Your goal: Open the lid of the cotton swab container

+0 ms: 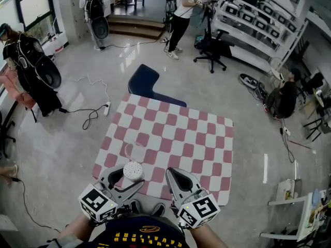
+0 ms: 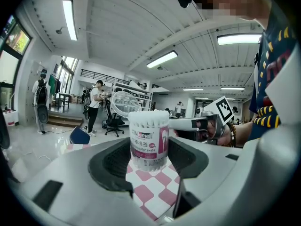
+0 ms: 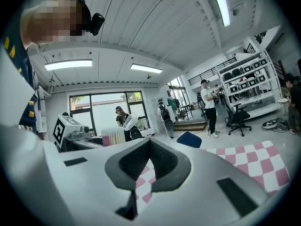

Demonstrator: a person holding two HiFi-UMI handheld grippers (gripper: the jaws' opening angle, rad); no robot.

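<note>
The cotton swab container (image 1: 133,170) is a white tub full of swabs with a pink label (image 2: 149,142). It stands upright on the pink-and-white checkered table (image 1: 196,138), near the front edge. Its clear lid (image 1: 135,151) is swung up and back behind the tub and shows as a clear dome (image 2: 124,102) in the left gripper view. My left gripper (image 1: 126,180) is shut on the tub's body, one pad on each side. To the right, my right gripper (image 1: 171,173) is shut with nothing between its jaws (image 3: 149,142), a short way from the tub (image 3: 113,138).
A dark blue chair (image 1: 147,81) stands at the table's far side. Beyond it are a black office chair (image 1: 212,48), storage shelves (image 1: 258,14) and several people. A power strip and cable (image 1: 98,112) lie on the floor at the left.
</note>
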